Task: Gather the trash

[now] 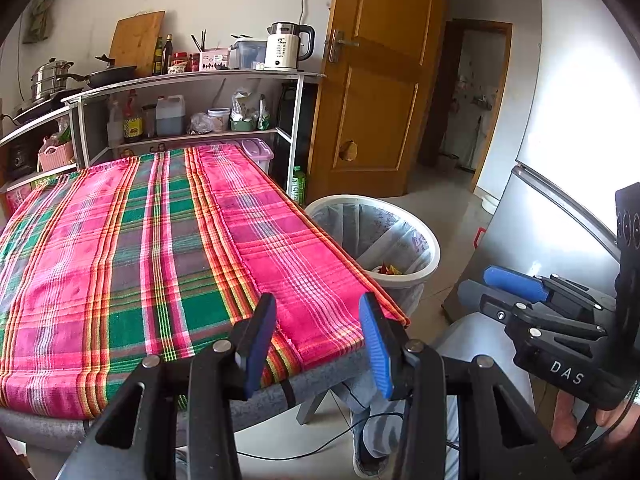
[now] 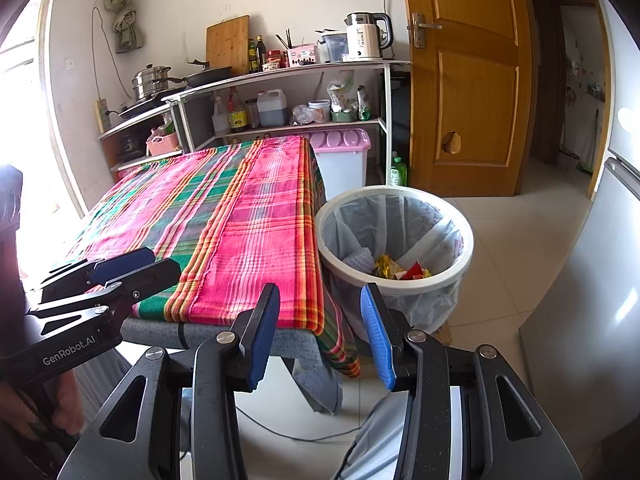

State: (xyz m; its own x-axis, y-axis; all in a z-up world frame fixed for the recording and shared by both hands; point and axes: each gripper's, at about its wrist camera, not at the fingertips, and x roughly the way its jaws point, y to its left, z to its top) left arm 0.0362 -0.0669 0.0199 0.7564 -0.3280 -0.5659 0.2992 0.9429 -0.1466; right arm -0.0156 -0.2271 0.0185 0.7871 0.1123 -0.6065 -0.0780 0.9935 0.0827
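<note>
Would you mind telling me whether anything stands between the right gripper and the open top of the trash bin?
Nothing visible does. The right gripper hangs open and empty, and the trash bin stands on the floor beside the cloth-covered table, mouth uncovered, wrappers already inside. Only the table's corner lies left of that line.

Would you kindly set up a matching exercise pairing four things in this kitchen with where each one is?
Things:
1. kettle
2. wrappers
3. plaid cloth
4. pink-lidded box

Places:
A. inside the bin
B. spread over the table
C. on top of the shelf unit
D. on the floor beyond the table

Pairs: 1-C, 2-A, 3-B, 4-D
</note>
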